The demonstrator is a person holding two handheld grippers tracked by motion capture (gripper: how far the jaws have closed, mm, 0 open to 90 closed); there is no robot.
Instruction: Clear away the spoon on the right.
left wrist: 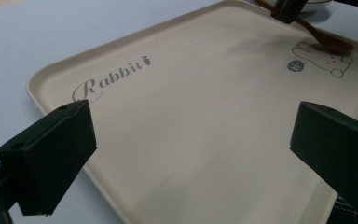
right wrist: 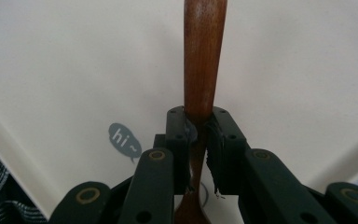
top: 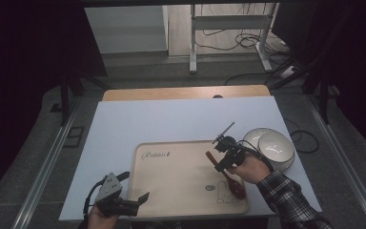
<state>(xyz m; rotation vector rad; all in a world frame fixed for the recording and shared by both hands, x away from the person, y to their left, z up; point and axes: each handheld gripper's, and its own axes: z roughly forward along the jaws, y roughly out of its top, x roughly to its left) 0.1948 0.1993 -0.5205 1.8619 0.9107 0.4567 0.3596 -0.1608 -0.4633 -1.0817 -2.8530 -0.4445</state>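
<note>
A beige tray [top: 171, 191] printed with "Rabbit" lies on the white table. A brown wooden spoon [top: 228, 177] slants over its right part, bowl end low near the rabbit drawing [top: 224, 194]. My right gripper [top: 225, 161] is shut on the spoon's handle [right wrist: 204, 70], pads pinching it from both sides. The spoon bowl [left wrist: 332, 44] touches or nearly touches the tray [left wrist: 191, 121] by the rabbit print. At the tray's front left corner my left gripper [top: 140, 199] is held open, with nothing between its wide-apart jaws.
A white bowl [top: 271, 145] stands on the table just right of the tray, close to my right hand. The white table top [top: 171, 119] stretches behind the tray, with a wooden strip [top: 186, 93] at its far edge. A "hi" bubble [right wrist: 123, 137] marks the tray.
</note>
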